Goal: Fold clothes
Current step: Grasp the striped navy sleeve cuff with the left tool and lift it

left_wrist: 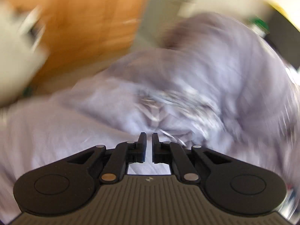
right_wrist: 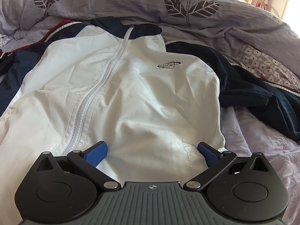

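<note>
A white zip-up jacket (right_wrist: 140,86) with a navy collar (right_wrist: 110,25) and navy sleeves (right_wrist: 249,91) lies front up on the bed, zipper (right_wrist: 105,80) closed. My right gripper (right_wrist: 151,144) hovers over its lower hem, open, blue pads (right_wrist: 96,153) wide apart and nothing between them. The left wrist view is heavily blurred. In it my left gripper (left_wrist: 149,136) has its black fingers drawn almost together over lilac bedding (left_wrist: 187,86), and I see nothing clamped between them. The jacket does not appear in that view.
A rumpled lilac duvet (right_wrist: 187,9) with leaf and flower prints is heaped behind the jacket. Lilac sheet (right_wrist: 262,159) spreads to the right. In the left wrist view an orange wooden surface (left_wrist: 84,28) stands beyond the bedding at upper left.
</note>
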Demonstrator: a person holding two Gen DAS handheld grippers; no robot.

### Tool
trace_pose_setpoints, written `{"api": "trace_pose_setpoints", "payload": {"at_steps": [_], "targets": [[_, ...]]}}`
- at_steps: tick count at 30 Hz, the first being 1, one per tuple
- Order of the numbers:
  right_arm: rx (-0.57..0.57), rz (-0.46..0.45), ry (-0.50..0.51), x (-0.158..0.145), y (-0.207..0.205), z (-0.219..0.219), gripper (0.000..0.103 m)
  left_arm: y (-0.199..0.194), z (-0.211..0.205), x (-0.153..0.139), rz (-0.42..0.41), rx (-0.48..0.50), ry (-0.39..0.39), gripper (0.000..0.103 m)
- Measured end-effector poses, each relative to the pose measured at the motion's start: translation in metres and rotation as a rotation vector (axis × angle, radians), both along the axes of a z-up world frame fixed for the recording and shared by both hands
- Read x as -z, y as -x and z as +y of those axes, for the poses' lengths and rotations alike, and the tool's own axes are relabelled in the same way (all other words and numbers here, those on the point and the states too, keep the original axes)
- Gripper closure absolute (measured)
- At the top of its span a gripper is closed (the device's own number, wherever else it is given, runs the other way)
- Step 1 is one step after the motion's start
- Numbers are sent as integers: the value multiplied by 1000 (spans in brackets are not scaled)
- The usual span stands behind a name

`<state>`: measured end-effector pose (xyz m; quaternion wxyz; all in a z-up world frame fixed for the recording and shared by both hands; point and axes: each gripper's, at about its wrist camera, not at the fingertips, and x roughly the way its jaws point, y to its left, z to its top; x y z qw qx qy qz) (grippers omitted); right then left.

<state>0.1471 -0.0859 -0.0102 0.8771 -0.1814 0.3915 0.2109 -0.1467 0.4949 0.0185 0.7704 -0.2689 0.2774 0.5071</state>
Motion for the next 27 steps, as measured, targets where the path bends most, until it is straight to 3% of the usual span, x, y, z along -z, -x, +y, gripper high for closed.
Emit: {"api": "trace_pose_setpoints", "payload": {"at_steps": [1, 2, 4, 6, 10, 13, 23, 27], "targets": [[4, 0, 2, 0, 0, 0, 0, -22, -18, -1, 119, 91, -78, 81], [7, -1, 3, 0, 0, 1, 0, -44, -35, 1, 214, 175, -139, 49], [17, -4, 6, 0, 1, 2, 0, -79, -56, 10, 278, 292, -159, 17], [25, -7, 8, 0, 2, 3, 0, -112, -70, 21, 317, 373, -142, 17], [27, -10, 1, 0, 3, 3, 0, -156, -63, 51, 426, 343, -95, 18], [27, -10, -8, 0, 2, 2, 0, -159, -55, 71, 482, 298, -81, 24], [35, -18, -16, 2, 3, 3, 0, -145, -55, 75, 420, 294, -66, 26], [38, -22, -14, 2, 5, 4, 0, -143, -53, 73, 386, 303, -35, 43]]}}
